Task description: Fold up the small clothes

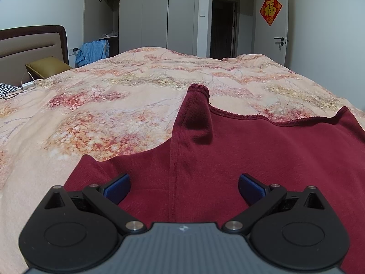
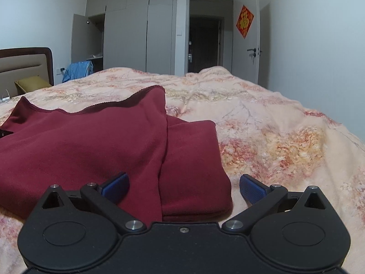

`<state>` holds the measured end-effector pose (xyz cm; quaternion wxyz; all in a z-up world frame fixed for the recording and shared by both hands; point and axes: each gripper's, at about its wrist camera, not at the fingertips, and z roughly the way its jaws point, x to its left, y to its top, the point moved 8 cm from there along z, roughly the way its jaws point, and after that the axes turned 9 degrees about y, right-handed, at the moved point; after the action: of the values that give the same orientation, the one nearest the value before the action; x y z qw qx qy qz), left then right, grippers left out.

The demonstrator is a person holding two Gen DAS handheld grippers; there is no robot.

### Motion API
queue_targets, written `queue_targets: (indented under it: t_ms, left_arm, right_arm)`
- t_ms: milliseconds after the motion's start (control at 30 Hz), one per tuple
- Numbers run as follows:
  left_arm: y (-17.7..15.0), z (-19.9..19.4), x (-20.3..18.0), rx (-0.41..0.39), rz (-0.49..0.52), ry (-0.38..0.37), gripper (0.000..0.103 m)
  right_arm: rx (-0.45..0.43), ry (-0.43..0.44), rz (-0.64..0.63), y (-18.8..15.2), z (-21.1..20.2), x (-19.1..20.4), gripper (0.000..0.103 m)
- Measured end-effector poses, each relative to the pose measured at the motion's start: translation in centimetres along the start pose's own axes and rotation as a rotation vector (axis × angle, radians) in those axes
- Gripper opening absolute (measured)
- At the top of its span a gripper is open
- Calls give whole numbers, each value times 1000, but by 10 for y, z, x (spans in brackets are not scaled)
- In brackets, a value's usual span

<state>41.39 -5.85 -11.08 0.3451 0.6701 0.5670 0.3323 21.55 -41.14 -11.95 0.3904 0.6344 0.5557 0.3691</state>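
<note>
A dark red knit garment point(image 1: 262, 155) lies on the floral bedspread point(image 1: 109, 105), one corner standing up in a peak. My left gripper point(image 1: 184, 188) is open just above the garment's near left part, over a seam. In the right wrist view the garment point(image 2: 91, 141) lies with a folded flap along its right side. My right gripper point(image 2: 184, 188) is open and straddles that folded right edge, its right finger point(image 2: 252, 188) over the bedspread point(image 2: 285, 137). Neither gripper holds cloth.
A brown headboard point(image 1: 34, 43) and an olive pillow point(image 1: 46, 67) lie at the far left with a white cable point(image 1: 27, 84). Blue clothes point(image 1: 92, 51) hang by an open wardrobe point(image 1: 141, 16). A door with a red sign point(image 1: 270, 9) stands far right.
</note>
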Motion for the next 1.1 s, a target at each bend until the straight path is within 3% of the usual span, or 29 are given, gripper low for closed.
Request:
queue_targets:
  t_ms: [367, 467, 567, 733, 867, 1100]
  left_arm:
    - [2, -11, 7, -45, -48, -23, 103]
    - [15, -37, 14, -119, -76, 39, 103]
    - [21, -69, 16, -166, -120, 54, 103]
    - [6, -115, 12, -131, -159, 89, 103]
    - [-18, -146, 17, -84, -257, 105, 103]
    - [-58, -157, 21, -22, -451, 65, 103]
  right_arm:
    - [-13, 9, 20, -2, -5, -3, 102]
    - [-17, 2, 18, -2, -7, -2, 102]
    - [-21, 16, 31, -3, -8, -3, 102]
    - [-29, 32, 64, -4, -11, -7, 102]
    - [-45, 28, 70, -4, -14, -7, 102]
    - [-50, 24, 73, -4, -14, -8, 102]
